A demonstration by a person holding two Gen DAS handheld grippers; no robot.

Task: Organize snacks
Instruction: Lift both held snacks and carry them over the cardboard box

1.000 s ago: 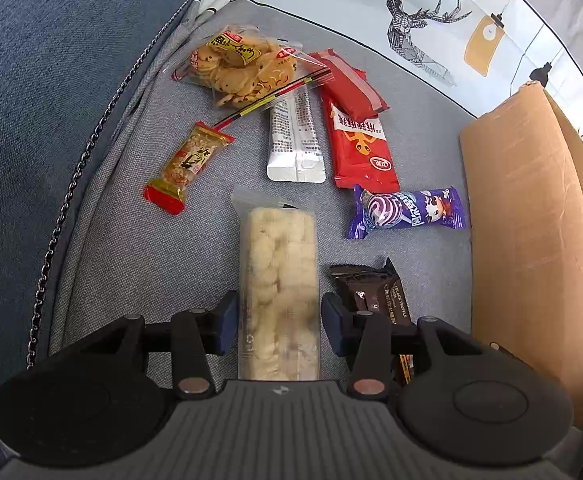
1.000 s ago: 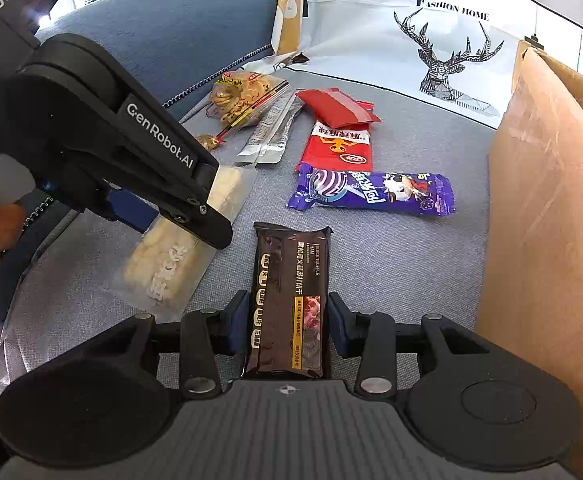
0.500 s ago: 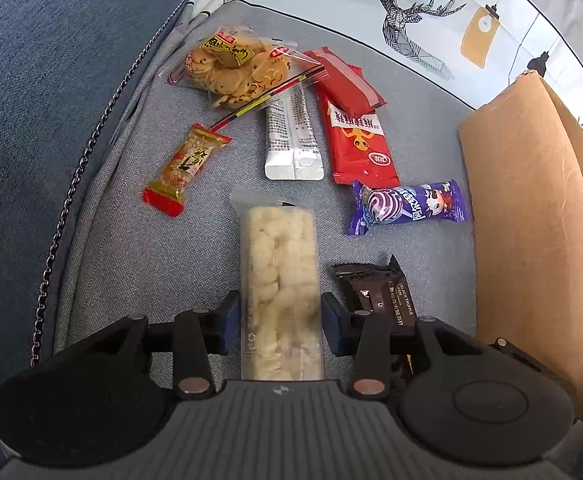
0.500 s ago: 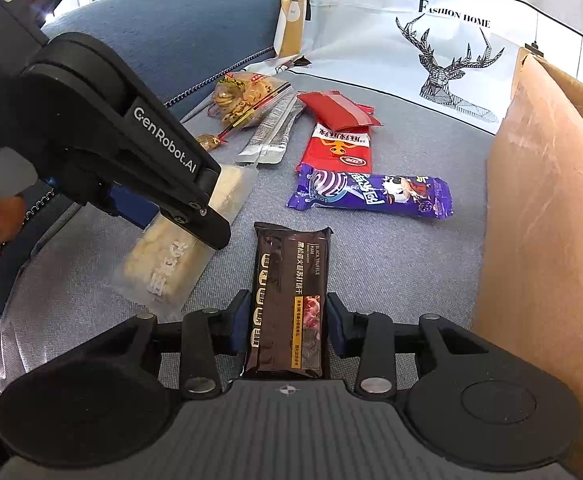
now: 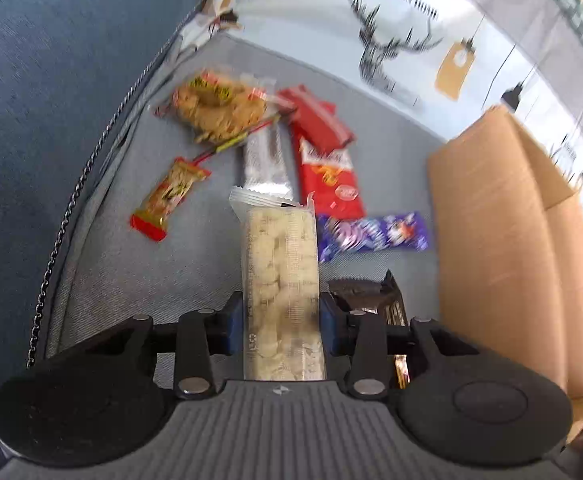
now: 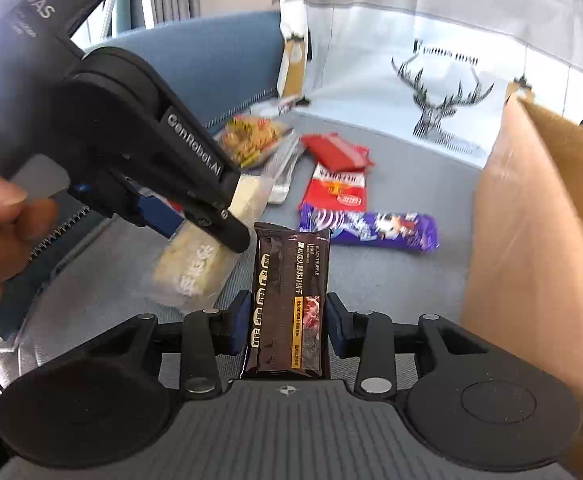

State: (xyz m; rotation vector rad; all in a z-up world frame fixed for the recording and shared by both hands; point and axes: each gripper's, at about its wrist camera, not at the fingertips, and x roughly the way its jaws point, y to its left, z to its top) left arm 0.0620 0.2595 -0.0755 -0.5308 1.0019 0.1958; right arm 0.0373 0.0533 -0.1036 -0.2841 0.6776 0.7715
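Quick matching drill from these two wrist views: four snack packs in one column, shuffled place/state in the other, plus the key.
Column 1
1. clear pack of pale puffs
2. dark brown truffle pack
3. purple bar
4. small red-ended candy

Column 2
A. lying alone at the left, nearest the blue cushion
B. between the left gripper's closing jaws
C. between the right gripper's jaws
D. lying flat beside the cardboard box, just below the red packs

Pairs: 1-B, 2-C, 3-D, 4-A

Right gripper (image 6: 287, 322) pinches the dark snack bar (image 6: 289, 304), bottom center. Left gripper (image 6: 227, 216) clamps the pale cracker pack (image 6: 195, 268), left of center.
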